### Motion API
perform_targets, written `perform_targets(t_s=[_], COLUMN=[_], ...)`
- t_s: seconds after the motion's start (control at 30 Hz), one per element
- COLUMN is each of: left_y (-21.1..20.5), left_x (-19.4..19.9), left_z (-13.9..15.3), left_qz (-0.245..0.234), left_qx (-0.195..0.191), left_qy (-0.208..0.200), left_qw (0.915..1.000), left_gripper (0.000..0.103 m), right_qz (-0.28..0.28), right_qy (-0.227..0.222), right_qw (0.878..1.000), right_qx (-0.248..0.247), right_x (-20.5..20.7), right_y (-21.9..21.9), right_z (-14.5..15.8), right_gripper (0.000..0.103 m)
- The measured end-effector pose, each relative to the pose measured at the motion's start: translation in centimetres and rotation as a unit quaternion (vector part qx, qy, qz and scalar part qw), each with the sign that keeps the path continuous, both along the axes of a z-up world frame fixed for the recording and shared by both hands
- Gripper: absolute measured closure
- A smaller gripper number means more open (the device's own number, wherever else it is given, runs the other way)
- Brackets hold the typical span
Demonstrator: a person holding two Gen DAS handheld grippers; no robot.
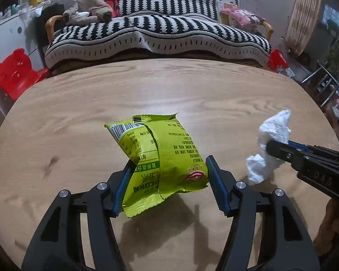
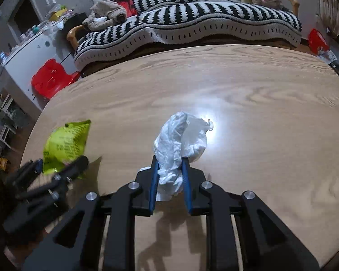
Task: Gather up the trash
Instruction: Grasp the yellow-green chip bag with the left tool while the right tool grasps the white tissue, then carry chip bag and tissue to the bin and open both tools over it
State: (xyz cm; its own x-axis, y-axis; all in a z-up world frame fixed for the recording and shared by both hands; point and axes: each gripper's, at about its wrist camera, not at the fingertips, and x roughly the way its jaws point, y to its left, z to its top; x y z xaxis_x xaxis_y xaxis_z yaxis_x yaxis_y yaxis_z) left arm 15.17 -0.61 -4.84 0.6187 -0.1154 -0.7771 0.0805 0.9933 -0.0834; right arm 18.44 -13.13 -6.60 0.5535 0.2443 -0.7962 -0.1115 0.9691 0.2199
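The left gripper [image 1: 169, 167] holds one green snack bag [image 1: 160, 158]. Its two blue pads [image 1: 217, 185] press on the bag from both sides, so it is clenched on the bag. The bag is torn open at its far end, and what is inside it cannot be seen. The bag hangs just above the wooden table [image 1: 79, 117], and its dark shadow lies on the wood under it.

To the right, the right gripper [image 2: 169, 169] grips one crumpled white tissue [image 2: 180, 140]. The two blue pads [image 2: 153, 180] squeeze the tissue in the middle, and the puffy part sticks out on the far side. The tissue is lifted off the table too, with a shadow below it. In the left wrist view, the tissue and the right gripper show at the right edge, near the snack bag but not touching it.

So there are two pieces of trash, one in each gripper.

Past the far edge of the table stands one sofa with a black and white striped cover [image 1: 158, 29]. A brown plush toy [image 1: 88, 9] lies on its left end and a pink cushion [image 1: 244, 15] on its right end. One red stool [image 1: 15, 72] stands on the floor at the far left.
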Motion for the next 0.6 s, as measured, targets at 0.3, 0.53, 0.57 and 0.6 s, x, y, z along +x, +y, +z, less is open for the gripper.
perform_targets(t_s=[0.3, 0.53, 0.57, 0.6], left_y=[3.0, 1.2, 0.9, 0.5], left_x=[-9.2, -11.2, -11.2, -11.1], left_z=[2.0, 3.1, 3.1, 3.1], left_qz=[0.029, 0.016, 0.014, 0.011], left_qx=[0.006, 0.015, 0.017, 0.021], left_qy=[0.004, -0.021, -0.022, -0.025], left_qw=[0.9995, 0.9995, 0.9995, 0.9994], left_gripper=[0.042, 0.042, 0.042, 0.042], right_qz=[0.015, -0.001, -0.007, -0.013], right_qy=[-0.040, -0.057, -0.058, -0.059], right_qw=[0.999, 0.997, 0.997, 0.997], right_qx=[-0.034, -0.043, -0.043, -0.042], right_x=[-11.3, -13.8, -13.9, -14.0], right_y=[-0.5, -2.4, -2.9, -3.4], right_z=[1.9, 2.8, 2.9, 3.0], right_gripper=[0.083, 0.083, 0.083, 0.083])
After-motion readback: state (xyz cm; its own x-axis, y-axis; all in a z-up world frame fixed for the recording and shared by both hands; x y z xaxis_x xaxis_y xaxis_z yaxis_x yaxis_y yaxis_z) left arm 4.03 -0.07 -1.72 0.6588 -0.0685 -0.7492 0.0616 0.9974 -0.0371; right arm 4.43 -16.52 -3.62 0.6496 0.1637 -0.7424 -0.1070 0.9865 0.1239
